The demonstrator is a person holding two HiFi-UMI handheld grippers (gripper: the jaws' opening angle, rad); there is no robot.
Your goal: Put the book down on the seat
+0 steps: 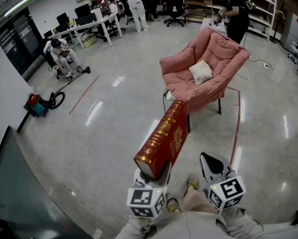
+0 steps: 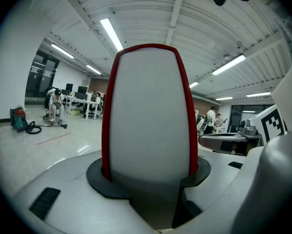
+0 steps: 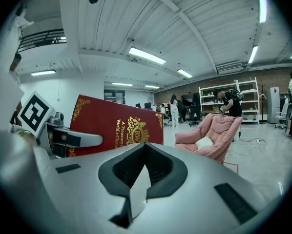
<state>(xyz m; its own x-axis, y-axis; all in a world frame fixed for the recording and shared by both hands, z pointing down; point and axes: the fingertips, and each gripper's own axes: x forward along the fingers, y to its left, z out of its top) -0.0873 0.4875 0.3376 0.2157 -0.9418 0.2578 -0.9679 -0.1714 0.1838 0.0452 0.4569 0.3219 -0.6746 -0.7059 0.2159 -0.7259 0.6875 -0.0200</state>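
The pale glossy floor (image 1: 114, 133) spreads round the pink armchair (image 1: 216, 59), which stands empty of the book, its seat open towards you and a red tape line (image 1: 237, 118) marking the floor at its right side. Behind the armchair a person in dark clothes (image 1: 237, 14) stands by white shelving (image 1: 261, 4), and well off to the armchair's left a small vacuum cleaner (image 1: 37, 105) sits on the floor. The red book (image 1: 164, 138) is not on the seat: you hold it in the air on your side of the armchair, clear of it, tilted so that its far end points at the armchair's front edge, its gold-banded spine up and its gold crest facing the right gripper. Your left gripper (image 1: 153, 177) carries it by the end farthest from the armchair; in the left gripper view the pads (image 2: 103, 175) press on both red covers with the white page block (image 2: 148, 111) standing between them. Your right gripper (image 1: 212, 164) hangs just beside the book, on the same side of the armchair, with its jaws brought together on nothing. In the right gripper view the book's cover (image 3: 116, 126) fills the left, and the armchair (image 3: 219, 128) shows beyond. A white cushion (image 1: 201, 72) rests in the middle of the armchair against its back.
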